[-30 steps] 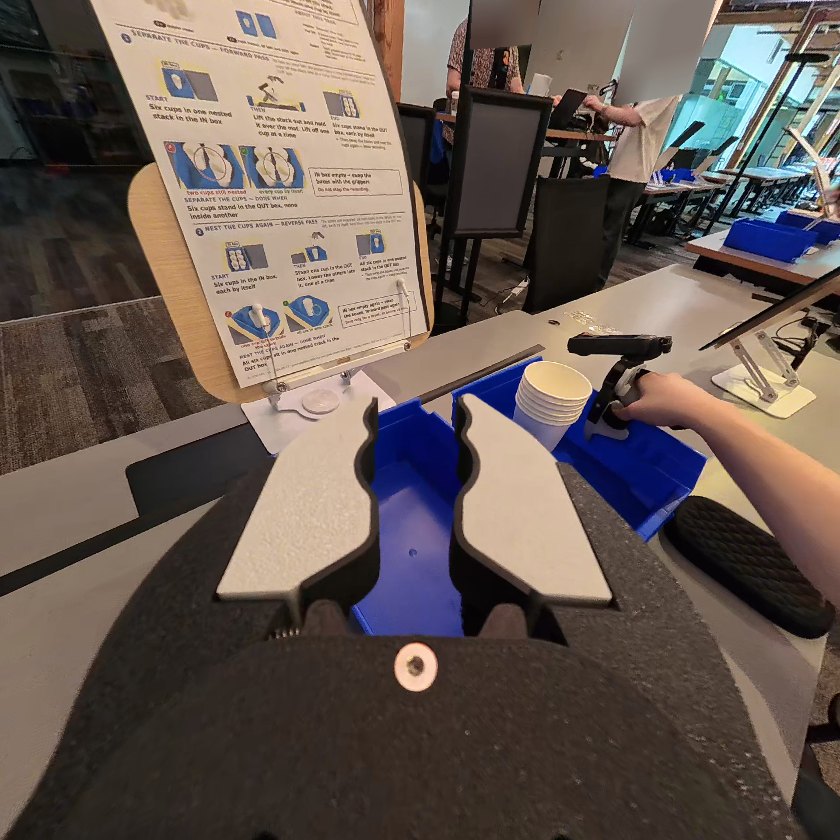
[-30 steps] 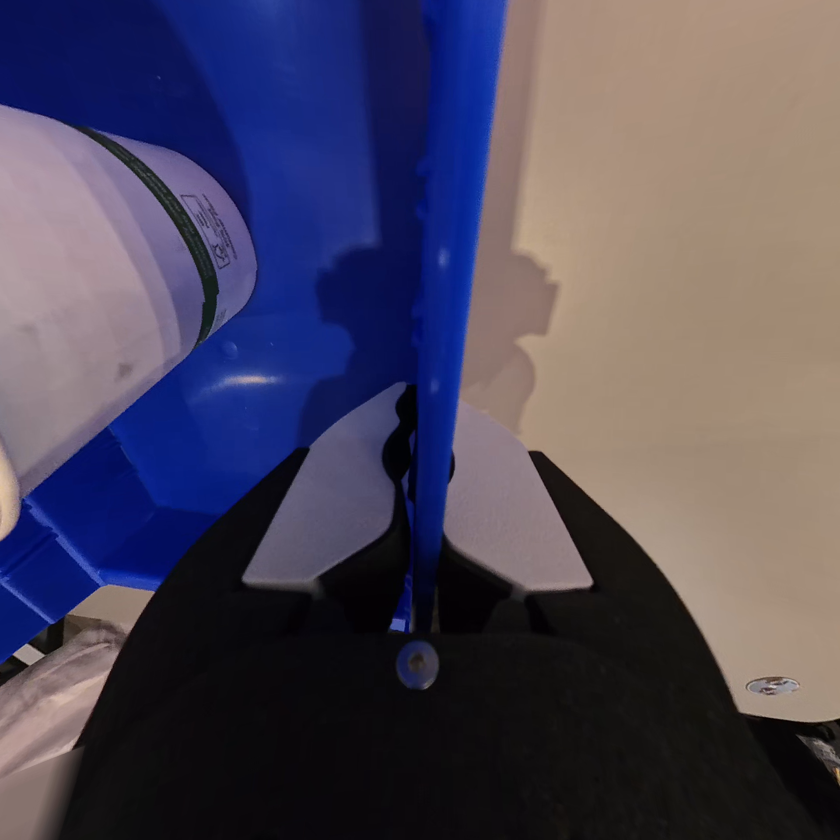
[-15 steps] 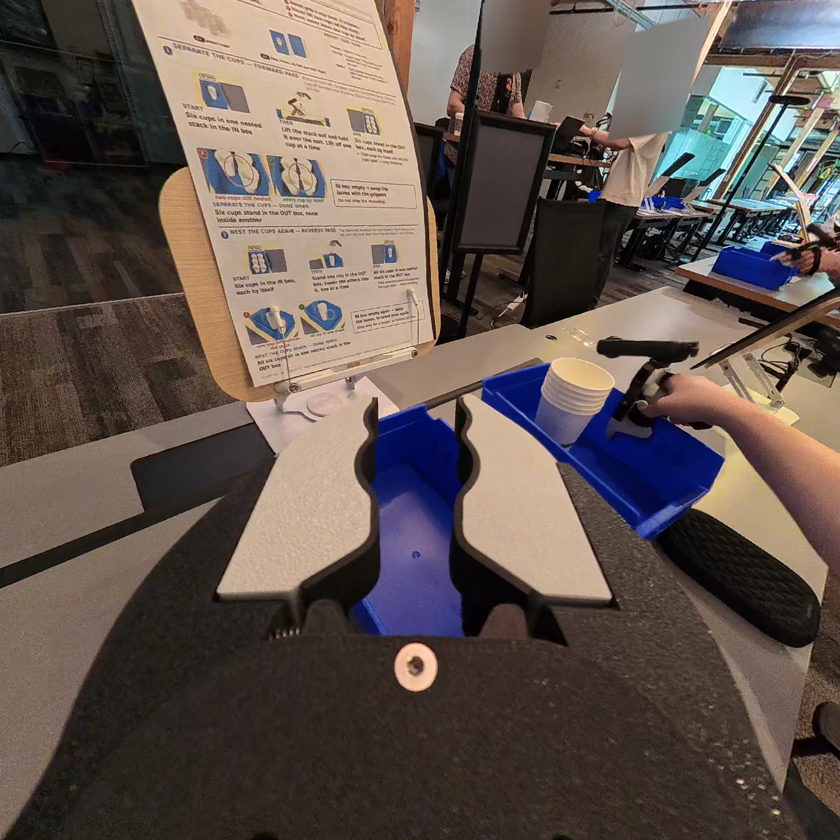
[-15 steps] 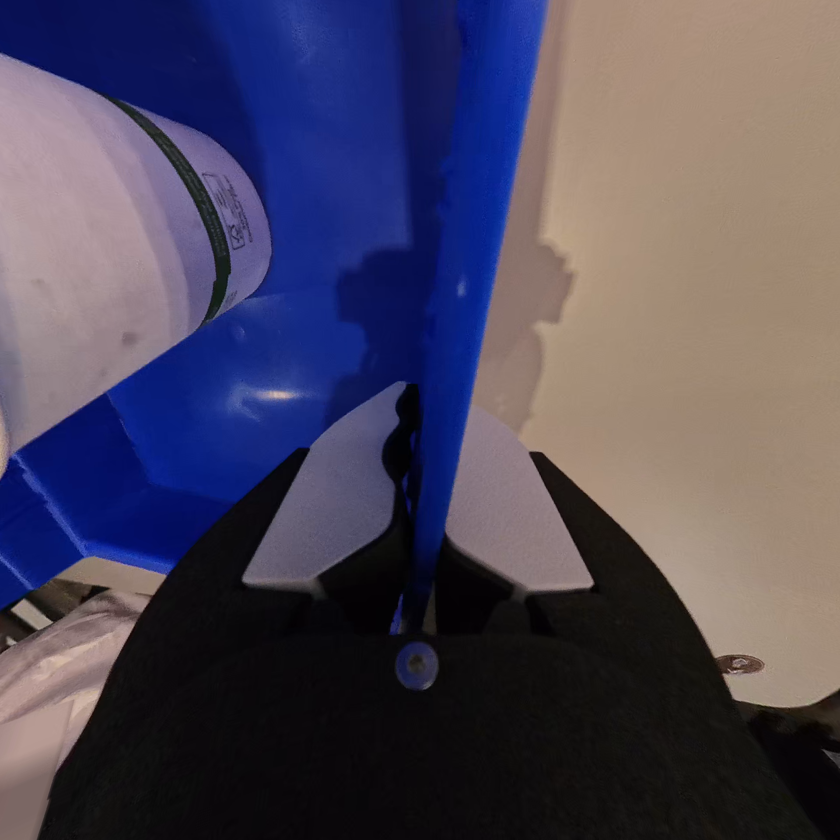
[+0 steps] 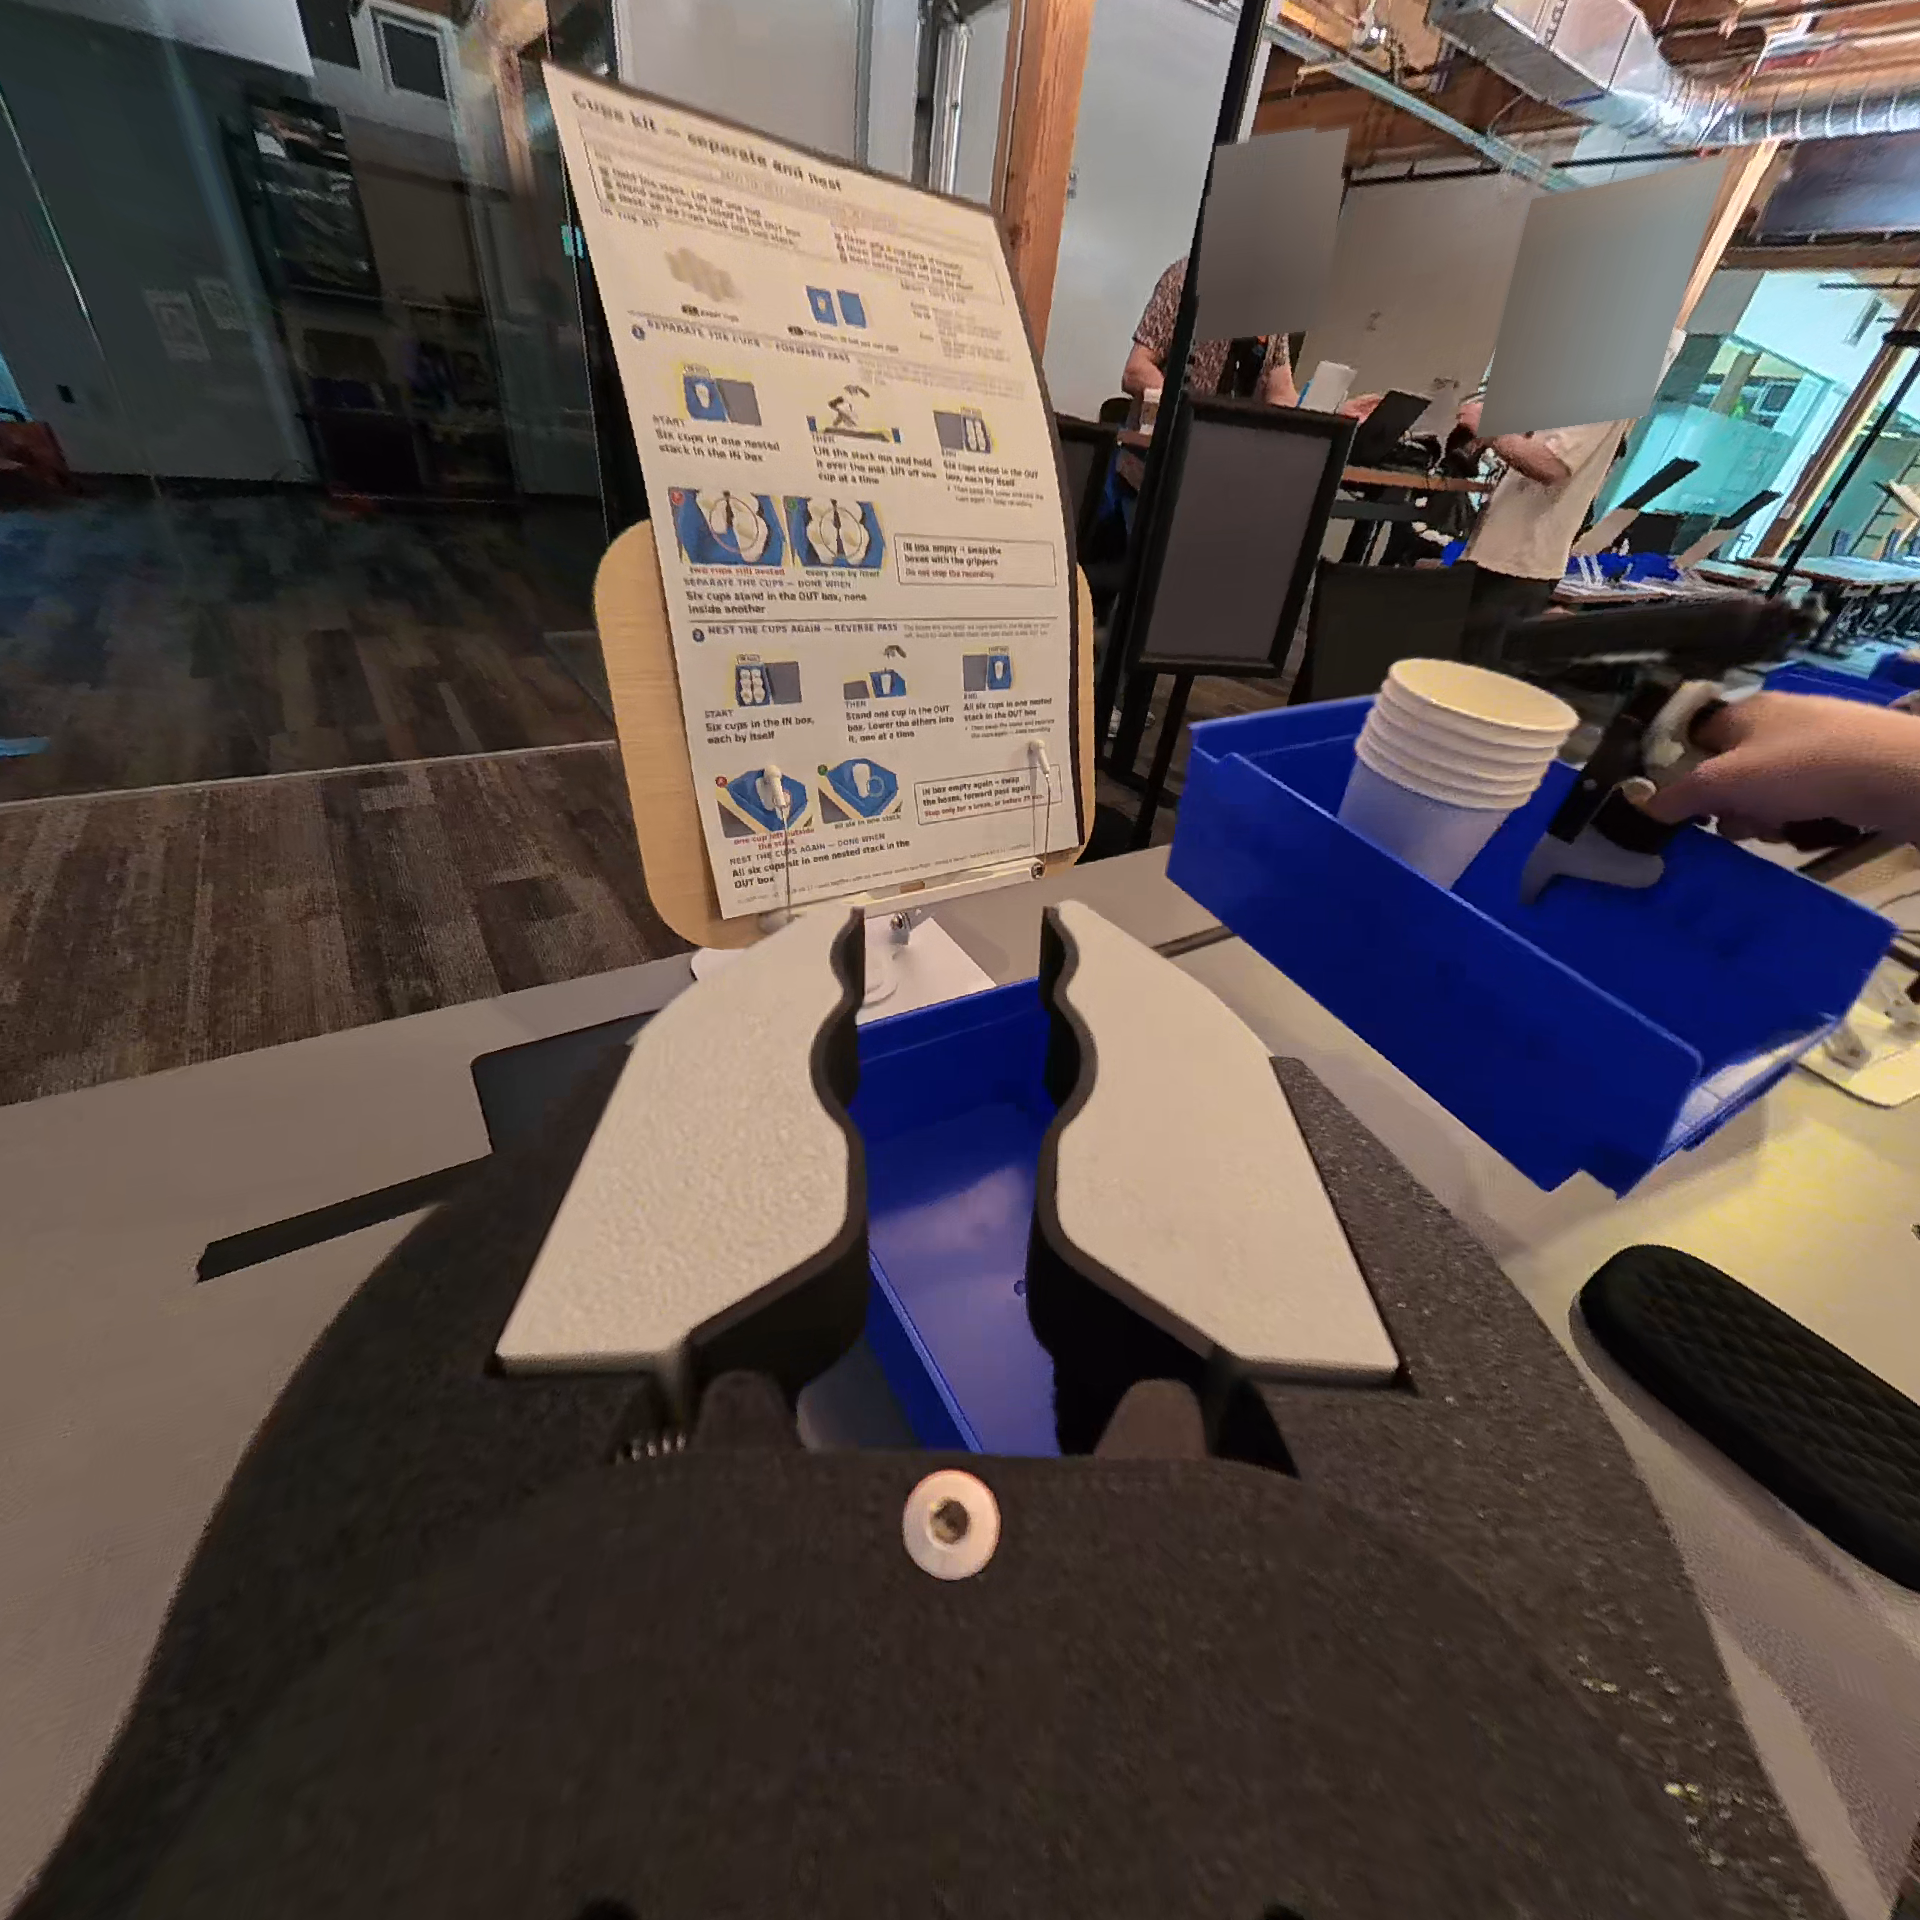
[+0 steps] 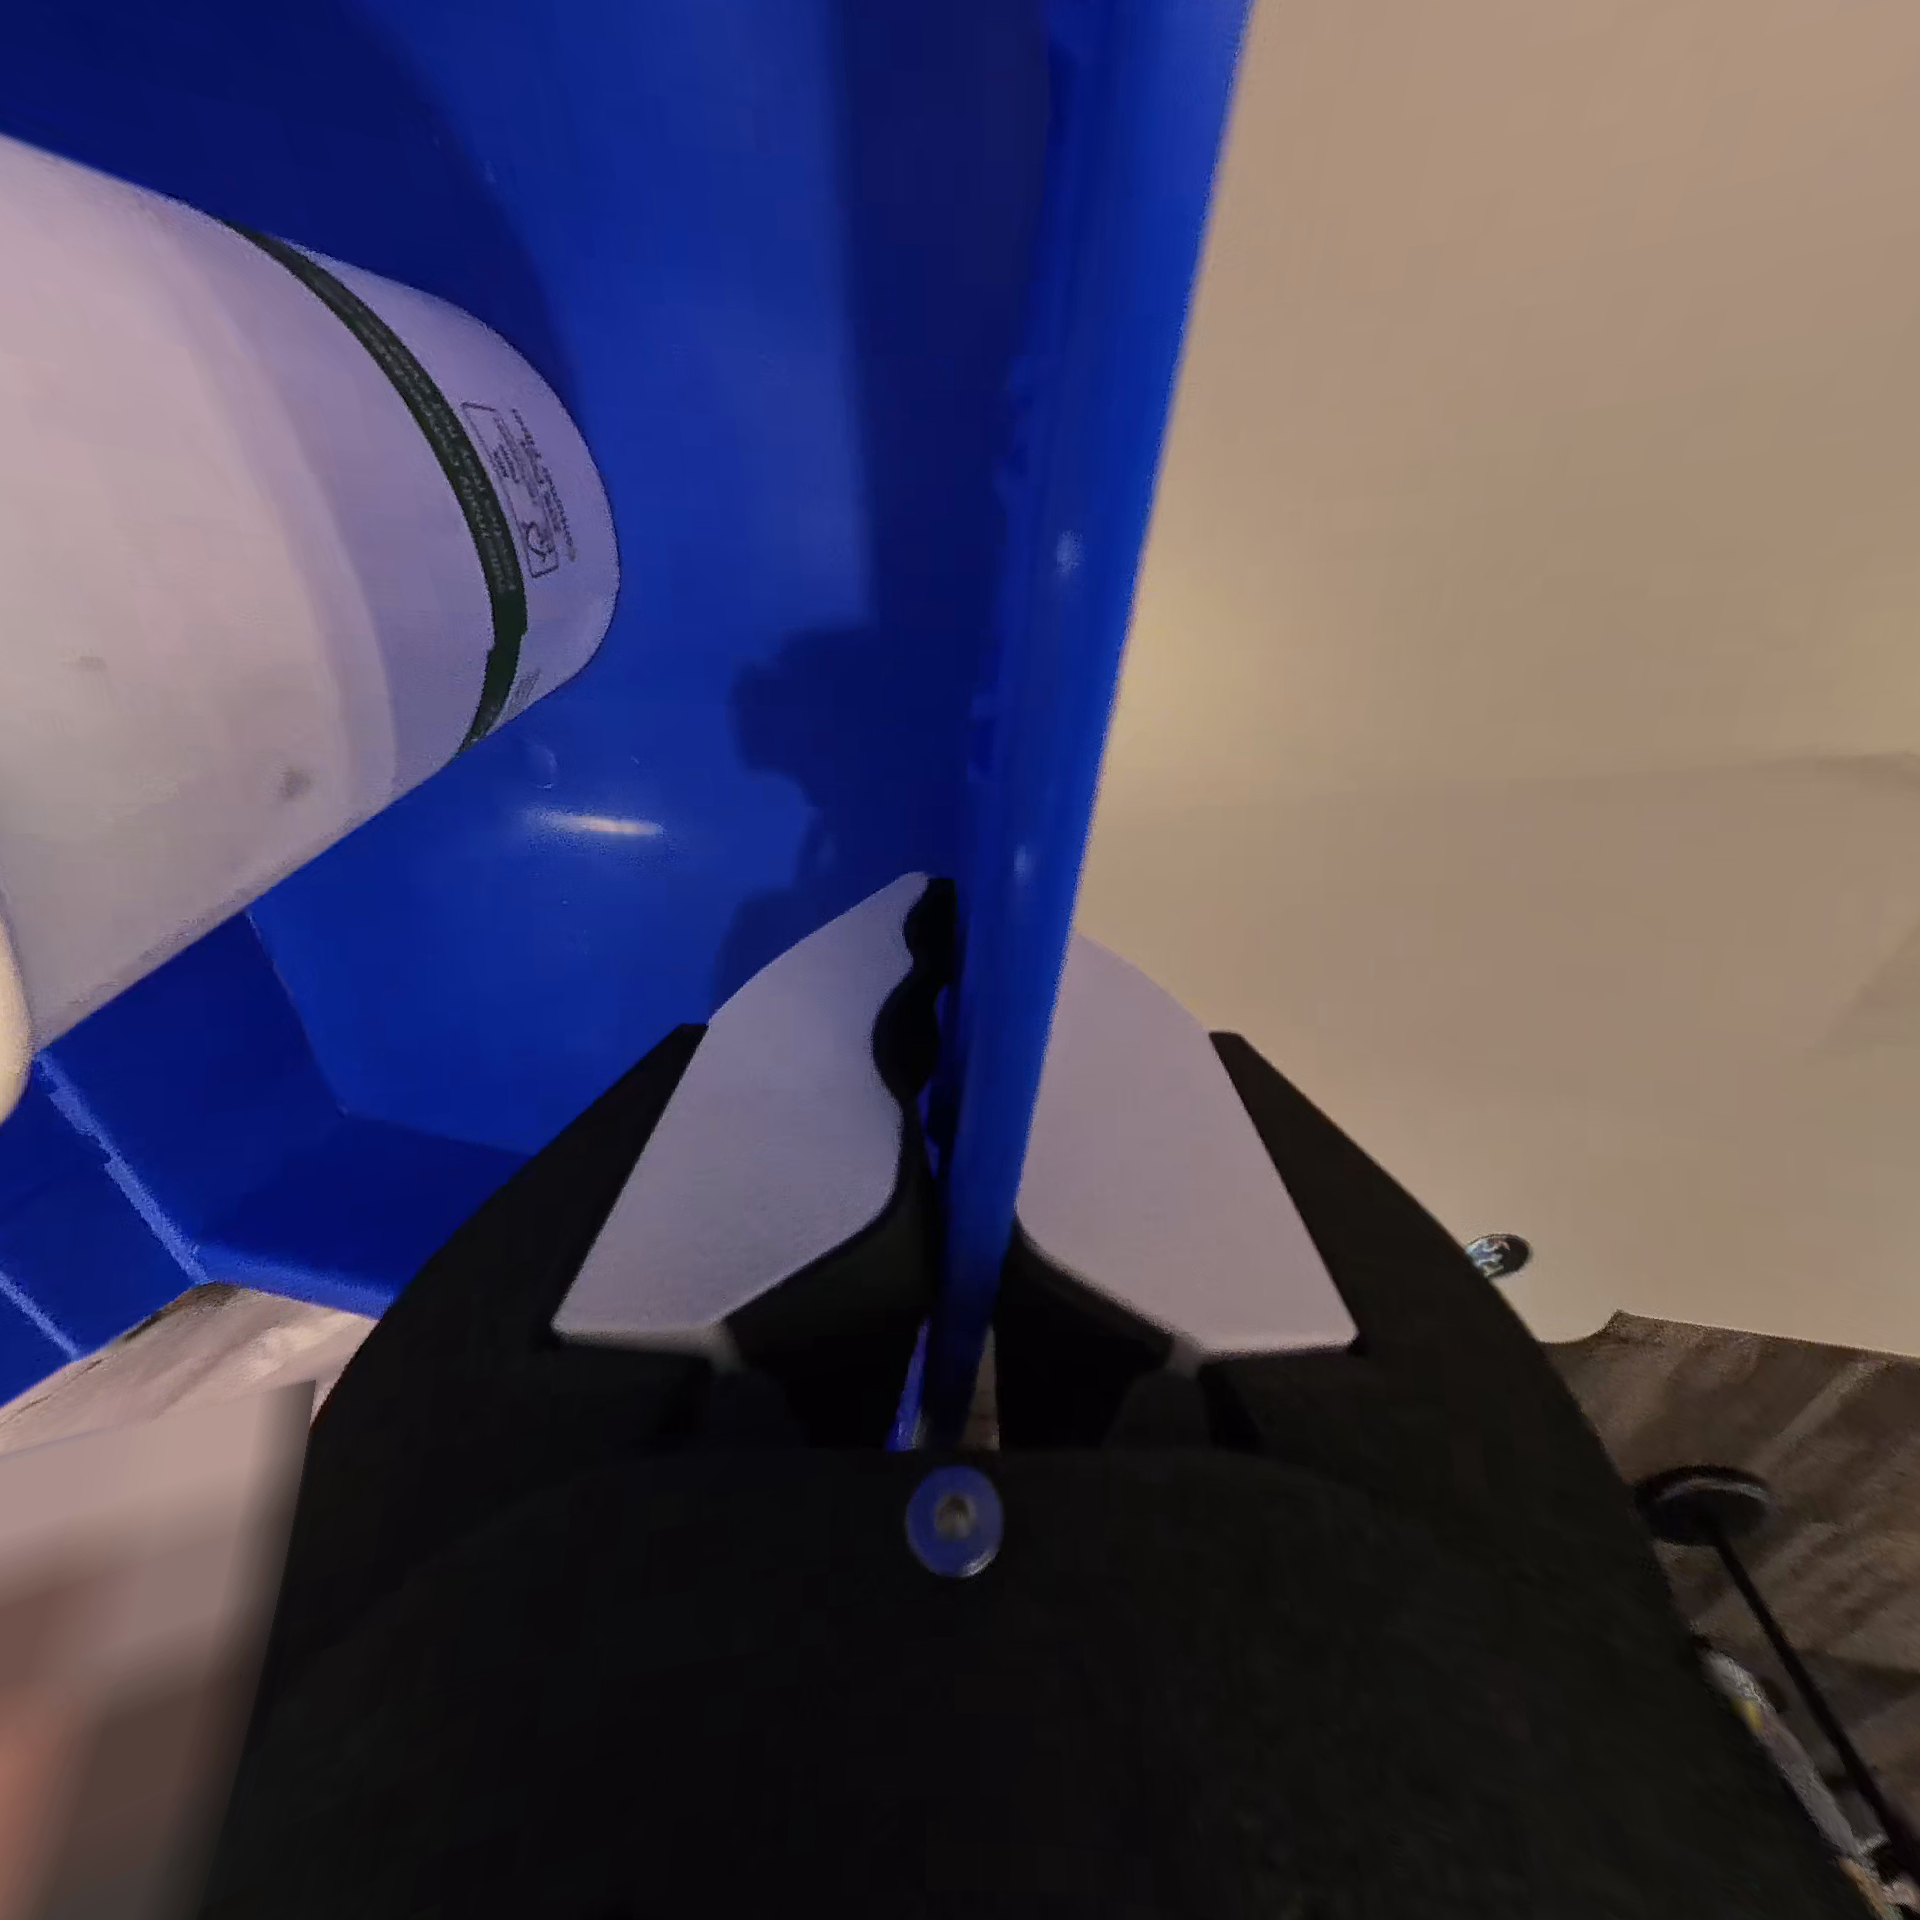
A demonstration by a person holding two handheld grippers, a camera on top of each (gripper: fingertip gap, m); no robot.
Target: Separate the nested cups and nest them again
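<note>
The right gripper [image 6: 961, 1081] is clamped on the wall of a raised, tilted blue bin [image 5: 1455, 997] holding the nested cups [image 5: 1455, 769]. The left gripper [image 5: 948, 1049], fingers apart, hangs over the near bin [image 5: 945, 1164].

My right gripper [image 6: 961, 1049] is pinched tight on the thin side wall of the blue box [image 6: 1049, 623], one finger inside and one outside. A white stack of cups [image 6: 239, 582] leans inside the box, on my left. I think pale table [image 6: 1507, 520] lies beyond, but it's blurry.
</note>
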